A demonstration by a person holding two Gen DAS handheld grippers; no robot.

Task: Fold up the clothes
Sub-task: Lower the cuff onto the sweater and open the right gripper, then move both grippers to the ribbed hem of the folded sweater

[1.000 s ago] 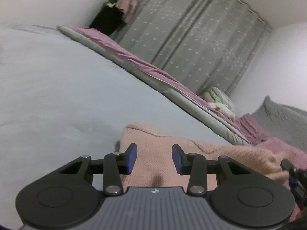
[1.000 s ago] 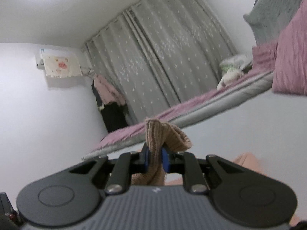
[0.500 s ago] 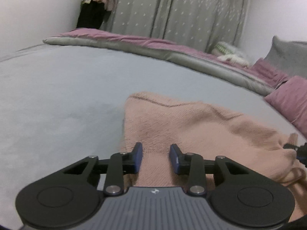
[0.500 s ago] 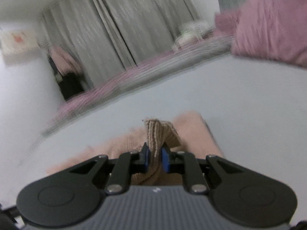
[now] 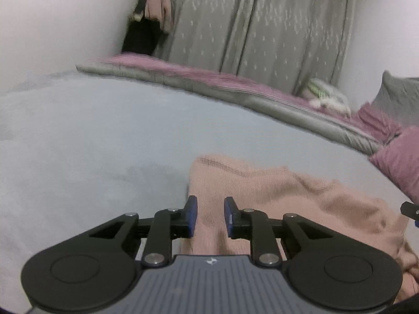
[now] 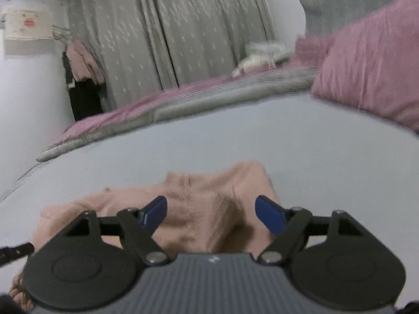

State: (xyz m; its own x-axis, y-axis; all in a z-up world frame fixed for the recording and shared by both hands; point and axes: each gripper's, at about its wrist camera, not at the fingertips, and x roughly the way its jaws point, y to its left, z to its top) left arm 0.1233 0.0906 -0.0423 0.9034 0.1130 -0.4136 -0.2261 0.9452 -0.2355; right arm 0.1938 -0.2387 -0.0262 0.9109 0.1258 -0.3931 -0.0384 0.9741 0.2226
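A pink knitted sweater point(image 5: 288, 196) lies crumpled on the pale blue-grey bed sheet point(image 5: 104, 144). My left gripper point(image 5: 210, 213) hovers low over the sweater's left edge. Its jaws are closing, a narrow gap remains, and the knit shows through it without the pads pressing on it. In the right wrist view the same sweater point(image 6: 204, 191) lies bunched below my right gripper point(image 6: 212, 209), whose jaws are opening wide, with the fabric under them and nothing gripped. A black tip of the right gripper point(image 5: 411, 210) shows at the left view's right edge.
A rolled grey and purple quilt point(image 5: 235, 94) runs along the bed's far side below grey curtains point(image 5: 262, 26). A purple pillow point(image 6: 366, 60) and a grey one point(image 6: 340, 7) lie at the right. Clothes hang in the corner point(image 6: 81, 78). Bare sheet point(image 6: 288, 144) spreads beyond the sweater.
My right gripper let go of the sweater fold it pinched; its jaws sprang wide and the fabric dropped onto the bed. The left jaws narrowed and the left view rolled level.
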